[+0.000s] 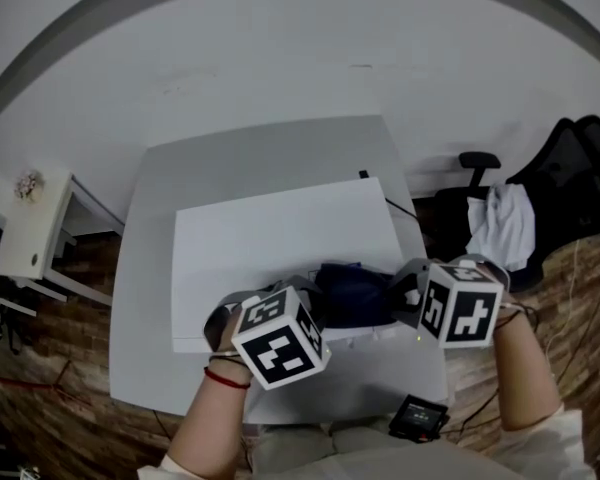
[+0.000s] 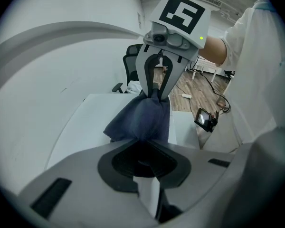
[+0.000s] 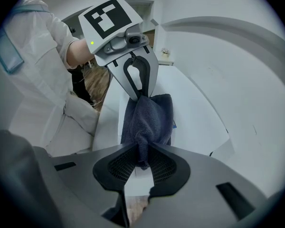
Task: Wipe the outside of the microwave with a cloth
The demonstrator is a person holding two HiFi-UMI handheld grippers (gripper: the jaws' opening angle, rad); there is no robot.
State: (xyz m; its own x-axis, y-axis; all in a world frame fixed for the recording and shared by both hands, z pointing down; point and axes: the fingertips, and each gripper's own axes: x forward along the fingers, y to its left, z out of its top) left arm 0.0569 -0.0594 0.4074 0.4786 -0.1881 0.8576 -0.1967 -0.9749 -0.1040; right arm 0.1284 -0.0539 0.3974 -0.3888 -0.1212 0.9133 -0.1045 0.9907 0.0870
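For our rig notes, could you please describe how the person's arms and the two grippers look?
Both the left gripper and right gripper are grey, two slim curved fingers below a camera and a small green light, each topped by a white cube with black square markers. White sleeves; a red band circles the left wrist.

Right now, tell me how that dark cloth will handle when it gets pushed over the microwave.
Likely floppy: the cloth bunches and sags between the left gripper and right gripper. Its terry nap should drag, not slip, on the microwave. Probably light; it hangs from two pinches.
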